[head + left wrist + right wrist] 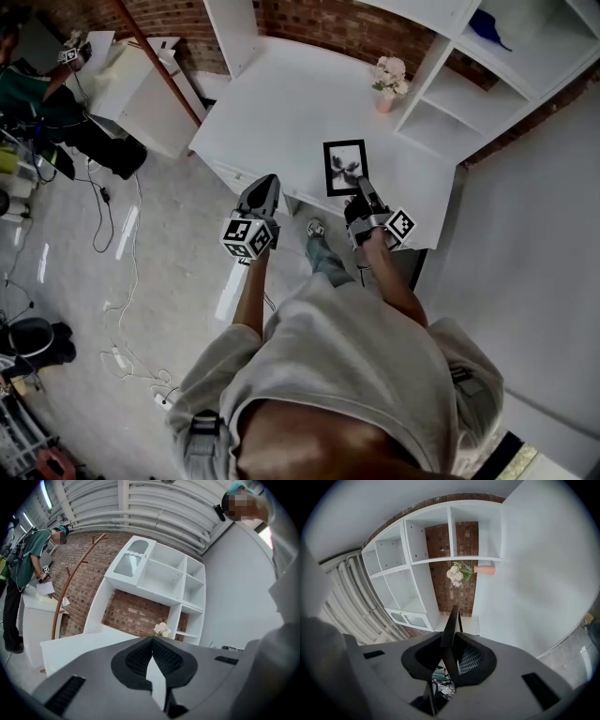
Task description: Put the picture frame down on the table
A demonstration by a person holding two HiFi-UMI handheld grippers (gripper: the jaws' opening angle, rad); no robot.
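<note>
- The white table point(281, 103) is filling the middle of the head view, with its far edge running along a brick wall point(347, 23).
- A white shelf unit point(469, 84) is standing at the table's right end. In the left gripper view it point(159, 573) is rising behind the tabletop with its compartments open.
- The person holding the grippers is standing at the table's near edge, with both forearms reaching forward.
- Another person point(37, 103) is standing well apart at the far left, beside a low white cabinet. The left gripper view is showing this person point(23, 573) too.
- Loose cables point(112, 281) are trailing across the floor on the left.
- The picture frame point(345, 167), black-edged with a pale print, is sitting face up over the near right part of the table. Its lower edge is lying in the right gripper point(361, 195). Whether its back is touching the tabletop is not clear.
- In the right gripper view the frame point(451, 623) is showing edge-on, and the right gripper point(450, 644) is clamping it between its ribbed pads.
- The left gripper point(267, 186) is hovering at the table's near edge, to the left of the frame and apart from it. In its own view the left gripper point(151, 641) is keeping its tips pressed together with nothing between them.
- A small pink vase of pale flowers point(388, 82) is standing at the table's far right, near the shelf unit.
</note>
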